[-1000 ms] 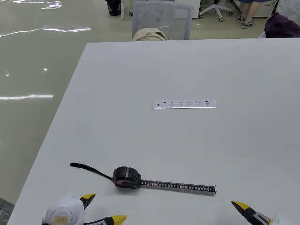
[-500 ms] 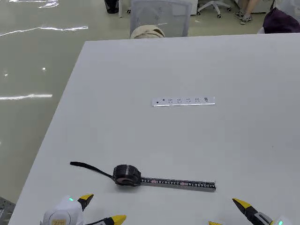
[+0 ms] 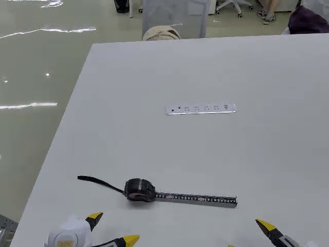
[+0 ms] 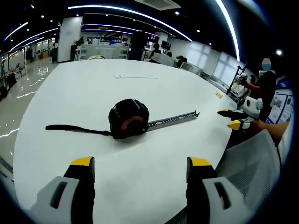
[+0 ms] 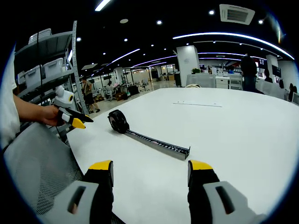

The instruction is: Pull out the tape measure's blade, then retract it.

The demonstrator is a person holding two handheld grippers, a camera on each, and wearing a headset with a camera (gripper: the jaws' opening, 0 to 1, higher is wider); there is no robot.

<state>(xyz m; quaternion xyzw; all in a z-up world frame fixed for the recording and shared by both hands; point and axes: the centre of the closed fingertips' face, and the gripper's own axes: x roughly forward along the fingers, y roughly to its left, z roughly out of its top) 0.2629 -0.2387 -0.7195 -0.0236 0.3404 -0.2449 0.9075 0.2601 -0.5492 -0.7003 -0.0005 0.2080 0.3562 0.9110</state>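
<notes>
A black tape measure case (image 3: 139,189) lies on the white table (image 3: 205,72) near its front edge, with its wrist strap (image 3: 97,182) trailing left and its blade (image 3: 198,198) drawn out to the right. My left gripper (image 3: 110,229) hangs open just short of the case (image 4: 128,118), yellow tips apart, holding nothing. My right gripper (image 5: 149,167) is open too, below the blade's hooked end (image 5: 185,152). One yellow fingertip (image 3: 266,225) of the right gripper shows at the head view's bottom edge.
A white power strip (image 3: 201,108) lies flat mid-table. A chair back (image 3: 175,18) stands at the far edge. The table's left edge drops to a glossy floor. A grey mesh chair (image 5: 42,163) sits close on the near side.
The tape measure and both grippers stay where they were; only the head camera has drifted slightly.
</notes>
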